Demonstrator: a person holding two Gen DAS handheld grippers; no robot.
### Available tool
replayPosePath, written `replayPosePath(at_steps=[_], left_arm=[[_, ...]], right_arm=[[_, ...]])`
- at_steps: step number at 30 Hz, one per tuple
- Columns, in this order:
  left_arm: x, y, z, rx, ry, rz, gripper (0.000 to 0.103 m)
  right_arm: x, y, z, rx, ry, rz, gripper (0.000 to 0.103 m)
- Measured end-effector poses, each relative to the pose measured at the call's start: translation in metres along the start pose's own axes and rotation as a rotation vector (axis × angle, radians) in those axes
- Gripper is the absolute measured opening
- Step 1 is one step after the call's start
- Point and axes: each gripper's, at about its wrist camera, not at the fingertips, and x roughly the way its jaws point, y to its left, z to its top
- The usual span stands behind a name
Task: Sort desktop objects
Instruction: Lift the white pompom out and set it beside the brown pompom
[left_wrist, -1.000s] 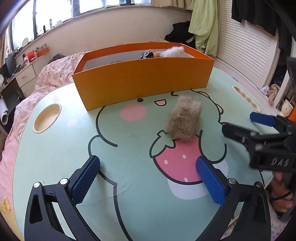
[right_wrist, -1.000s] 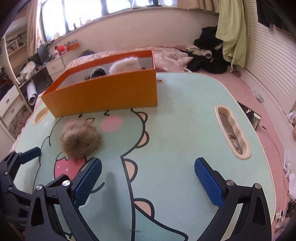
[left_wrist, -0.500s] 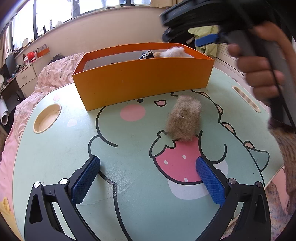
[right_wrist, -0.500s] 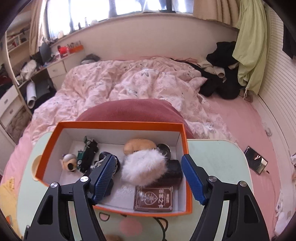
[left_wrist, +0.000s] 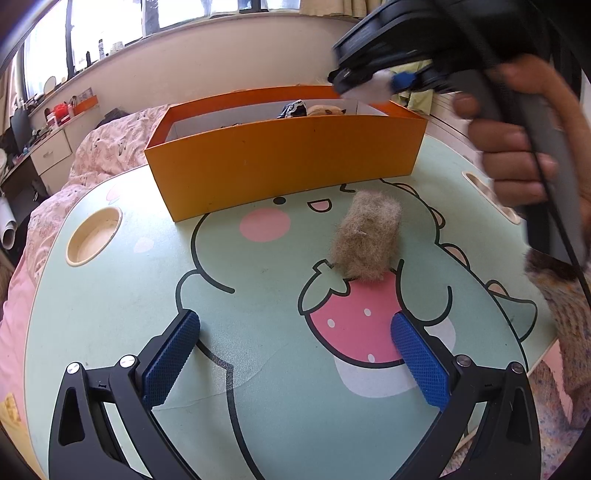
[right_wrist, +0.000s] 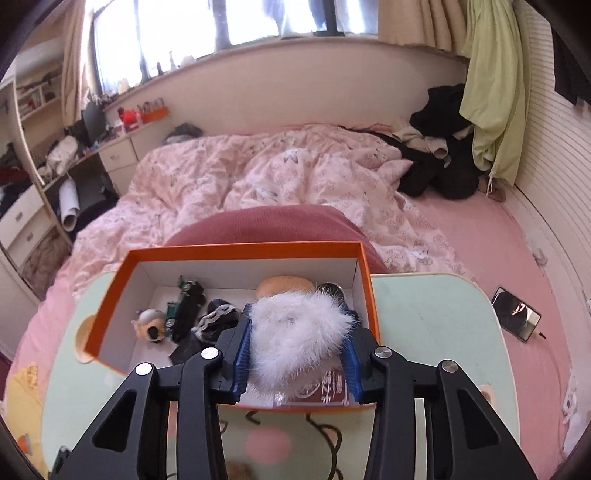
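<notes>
A brown fluffy ball (left_wrist: 365, 240) lies on the mint cartoon table (left_wrist: 110, 314), just ahead of my left gripper (left_wrist: 295, 323), which hovers open with nothing between its fingers. Behind the ball stands the orange box (left_wrist: 284, 162). My right gripper (right_wrist: 297, 343) is over the orange box (right_wrist: 236, 251), its jaws closing with a white fluffy ball (right_wrist: 295, 339) between them; both blue pads press into the fur. In the left wrist view a hand holds the right gripper (left_wrist: 373, 83) above the box's right end, white fur showing at its tips.
Inside the box lie a dark toy car (right_wrist: 188, 306), a small plush figure (right_wrist: 149, 326), a tan bun-like thing (right_wrist: 284, 286) and a brown card pack (right_wrist: 325, 387). The table has a round cup hole (left_wrist: 94, 236). A pink bed lies behind.
The right gripper rose from the table's right side to above the box and closed around the white fluffy ball. The left gripper and the brown ball stayed put.
</notes>
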Motion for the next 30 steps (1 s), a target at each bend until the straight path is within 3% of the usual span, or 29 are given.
replayPosePath(at_steps=[2, 5, 12, 14, 16, 17, 22, 26, 30], left_arm=[[0.000, 0.000, 0.000, 0.000, 0.000, 0.000, 0.103], [0.000, 0.000, 0.001, 0.000, -0.001, 0.001, 0.103], [-0.001, 0.001, 0.000, 0.000, -0.002, 0.001, 0.103], [-0.001, 0.001, 0.001, 0.000, -0.002, 0.000, 0.103], [-0.001, 0.000, 0.001, 0.000, -0.002, 0.000, 0.103], [-0.001, 0.000, 0.000, 0.000, -0.002, 0.000, 0.103], [-0.001, 0.001, 0.001, -0.001, -0.002, 0.001, 0.103], [-0.001, 0.001, 0.001, 0.000, -0.003, 0.001, 0.103], [-0.001, 0.004, -0.001, 0.002, -0.003, 0.001, 0.103]], right_arm=[[-0.024, -0.007, -0.015, 0.025, -0.002, 0.073, 0.040], [-0.042, -0.016, -0.044, 0.043, 0.010, 0.081, 0.040], [-0.022, -0.025, -0.092, 0.042, 0.100, 0.064, 0.043], [-0.017, -0.025, -0.094, 0.050, 0.093, 0.061, 0.051], [-0.021, -0.030, -0.097, 0.085, 0.058, 0.044, 0.082], [-0.026, -0.034, -0.099, 0.106, 0.029, 0.042, 0.085], [-0.047, -0.035, -0.119, 0.061, -0.003, -0.005, 0.090], [-0.047, -0.036, -0.148, 0.023, 0.051, -0.012, 0.090], [-0.038, -0.025, -0.163, -0.074, 0.046, -0.103, 0.102]])
